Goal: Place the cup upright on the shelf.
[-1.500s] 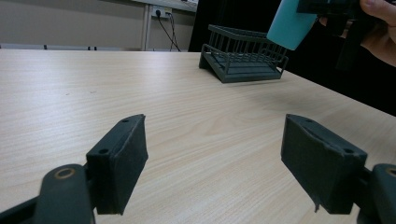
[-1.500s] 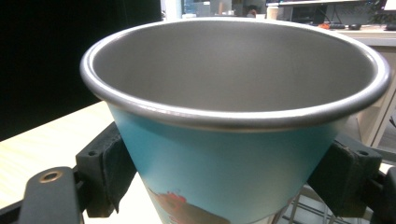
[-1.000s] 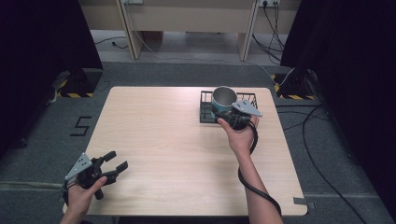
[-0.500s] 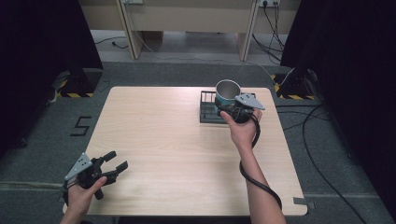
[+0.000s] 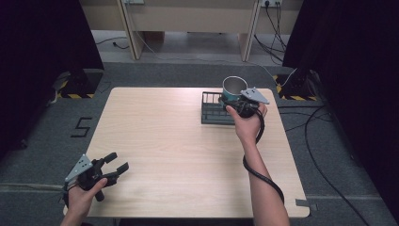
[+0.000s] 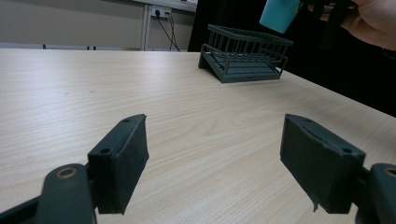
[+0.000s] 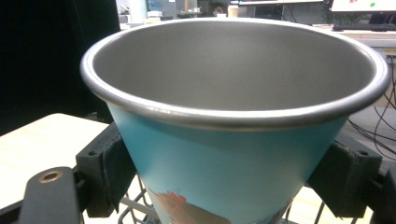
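One cup (image 7: 233,154) in R tongs (image 7: 231,182)

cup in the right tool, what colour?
Teal outside with a red printed motif low on the wall, plain grey metal inside; the cup shows best in the right gripper view.

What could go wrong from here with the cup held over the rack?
The right hand-held gripper clamps the teal cup on its tapered wall, so the cup might slip downward or tilt in the pads. It hangs above the dark wire rack; lowered off-centre, its base could catch a rack wall or bar and tip. The rack sits near the table's far edge and might shift if bumped.
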Tool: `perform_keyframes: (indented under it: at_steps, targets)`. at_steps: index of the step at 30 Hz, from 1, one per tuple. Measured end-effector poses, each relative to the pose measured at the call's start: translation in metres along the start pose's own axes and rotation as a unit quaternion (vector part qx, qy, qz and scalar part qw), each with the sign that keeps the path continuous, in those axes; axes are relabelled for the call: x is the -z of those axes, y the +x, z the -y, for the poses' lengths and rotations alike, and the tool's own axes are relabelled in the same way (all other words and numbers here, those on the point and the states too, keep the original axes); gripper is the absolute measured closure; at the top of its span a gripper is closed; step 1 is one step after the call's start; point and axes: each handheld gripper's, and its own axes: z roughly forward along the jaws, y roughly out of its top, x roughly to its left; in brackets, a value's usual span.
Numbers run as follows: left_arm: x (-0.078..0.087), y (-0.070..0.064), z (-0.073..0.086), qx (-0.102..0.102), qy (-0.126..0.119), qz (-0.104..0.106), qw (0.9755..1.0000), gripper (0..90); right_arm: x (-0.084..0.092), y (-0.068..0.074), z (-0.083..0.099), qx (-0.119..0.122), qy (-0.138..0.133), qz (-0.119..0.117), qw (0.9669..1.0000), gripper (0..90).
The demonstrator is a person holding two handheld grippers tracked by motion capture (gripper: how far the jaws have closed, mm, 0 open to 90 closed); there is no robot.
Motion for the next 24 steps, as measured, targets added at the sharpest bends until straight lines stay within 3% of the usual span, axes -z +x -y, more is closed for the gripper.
perform_keyframes:
  at_steps: [24]
  targets:
    - [0.001, 0.001, 0.000, 0.004, -0.002, -0.001, 1.0000, 22.7, -0.036, -0.018, 0.006, -0.009, 0.036, 0.032, 0.9988, 18.2]
